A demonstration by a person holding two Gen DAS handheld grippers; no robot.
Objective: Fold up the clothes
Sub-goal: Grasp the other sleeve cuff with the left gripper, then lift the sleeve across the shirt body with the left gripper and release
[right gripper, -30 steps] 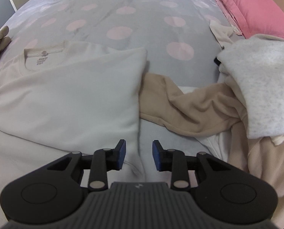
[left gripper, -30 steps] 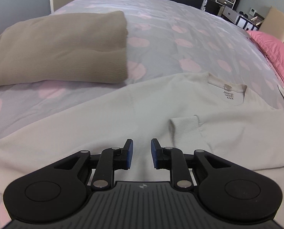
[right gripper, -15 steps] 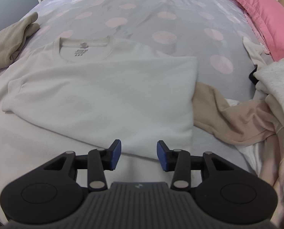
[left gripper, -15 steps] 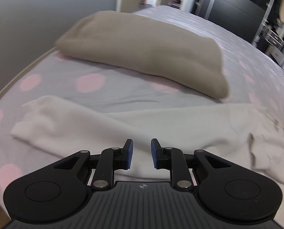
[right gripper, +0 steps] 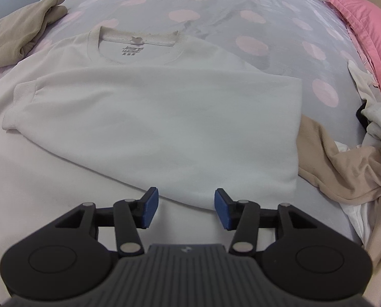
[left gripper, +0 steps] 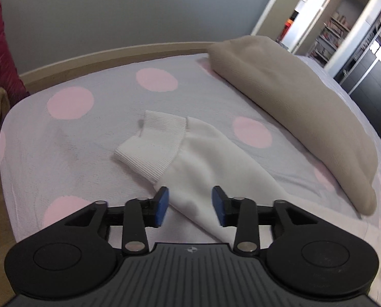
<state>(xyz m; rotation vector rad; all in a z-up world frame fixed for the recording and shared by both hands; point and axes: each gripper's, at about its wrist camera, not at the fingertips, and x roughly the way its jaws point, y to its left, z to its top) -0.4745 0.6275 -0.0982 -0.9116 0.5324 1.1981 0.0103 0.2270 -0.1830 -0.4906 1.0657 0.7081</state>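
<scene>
The left gripper [left gripper: 188,206] swung over to the white sleeve [left gripper: 190,153]; both it and the right gripper [right gripper: 186,208] were wide apart, holding nothing.

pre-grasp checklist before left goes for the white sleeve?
1. Left gripper open: ok, jaws apart.
2. Sleeve between the left fingers: ok, white fabric fills the gap; contact cannot tell.
3. Ribbed cuff lying free on the bedspread: ok, nothing on it.
4. Folded beige garment clear of the sleeve: ok, a strip of bedspread shows between them.
5. Right sleeve already folded across the sweatshirt: ok.
6. Right gripper open, holding nothing: ok, over the sweatshirt's lower edge.
</scene>
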